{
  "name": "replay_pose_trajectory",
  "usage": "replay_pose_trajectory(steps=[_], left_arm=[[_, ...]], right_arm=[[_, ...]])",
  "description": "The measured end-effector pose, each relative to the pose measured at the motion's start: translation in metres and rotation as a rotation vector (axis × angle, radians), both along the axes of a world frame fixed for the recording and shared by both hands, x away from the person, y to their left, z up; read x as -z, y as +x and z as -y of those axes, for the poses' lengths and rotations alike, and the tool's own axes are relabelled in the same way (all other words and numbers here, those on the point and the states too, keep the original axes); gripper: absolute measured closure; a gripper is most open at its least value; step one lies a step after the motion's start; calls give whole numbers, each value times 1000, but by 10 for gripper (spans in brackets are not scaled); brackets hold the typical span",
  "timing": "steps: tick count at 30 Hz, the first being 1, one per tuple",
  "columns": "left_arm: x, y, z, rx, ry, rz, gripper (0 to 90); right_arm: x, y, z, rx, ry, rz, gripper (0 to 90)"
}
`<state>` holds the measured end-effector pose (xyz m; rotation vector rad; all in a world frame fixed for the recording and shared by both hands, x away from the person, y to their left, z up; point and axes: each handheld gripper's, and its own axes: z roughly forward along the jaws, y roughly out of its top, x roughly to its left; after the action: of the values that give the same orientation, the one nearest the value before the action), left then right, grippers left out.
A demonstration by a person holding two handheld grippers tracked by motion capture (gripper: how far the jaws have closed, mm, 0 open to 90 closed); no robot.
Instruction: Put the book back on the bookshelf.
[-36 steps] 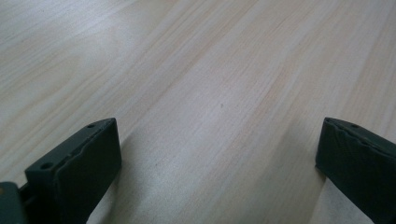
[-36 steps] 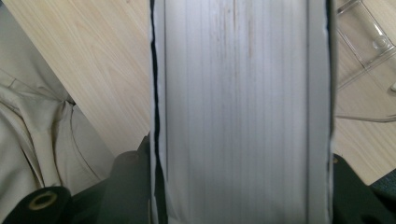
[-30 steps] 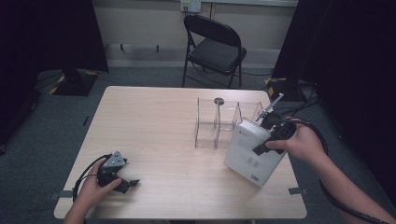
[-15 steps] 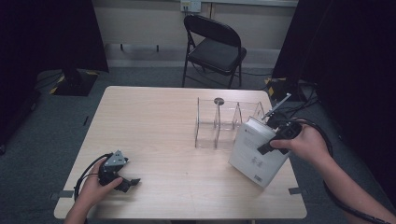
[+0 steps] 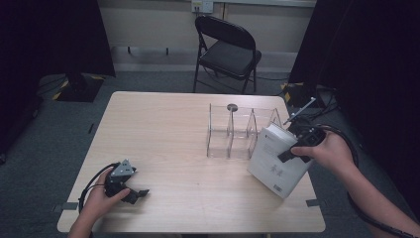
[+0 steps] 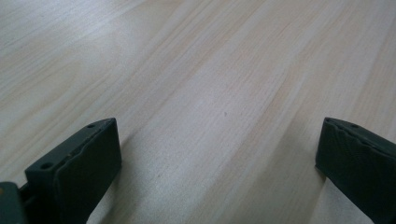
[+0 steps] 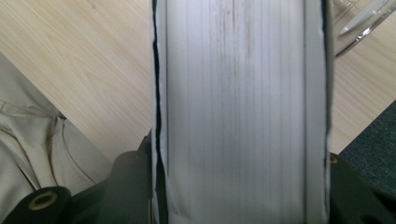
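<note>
While the right gripper (image 5: 296, 148) clamps the white book (image 5: 275, 162) beside the clear organizer (image 5: 237, 135), not yet slotted, our left gripper (image 5: 132, 191) rests wide-jawed

White book (image 5: 276, 162); pale wood-grain table (image 5: 163, 134); clear organizer (image 5: 233, 134); black chair (image 5: 228, 49).

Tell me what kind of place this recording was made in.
Probably a recording studio or lab set-up, not a home. Black curtains hang on both sides, a lone folding chair stands on grey carpet, and the wooden table carries little besides a clear divider rack and a white book.
</note>
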<state>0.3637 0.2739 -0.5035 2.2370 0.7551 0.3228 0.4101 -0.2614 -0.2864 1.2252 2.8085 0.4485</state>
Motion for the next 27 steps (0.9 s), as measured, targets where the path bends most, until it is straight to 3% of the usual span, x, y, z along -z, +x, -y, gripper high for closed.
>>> replay_pose_trajectory(steps=[14, 27], left_arm=[[0, 0, 0, 0, 0, -1, 0], [0, 0, 0, 0, -4, -4, 0]], right_arm=[[3, 6, 6, 42, -12, -22, 524], [4, 14, 10, 90, -40, -3, 525]])
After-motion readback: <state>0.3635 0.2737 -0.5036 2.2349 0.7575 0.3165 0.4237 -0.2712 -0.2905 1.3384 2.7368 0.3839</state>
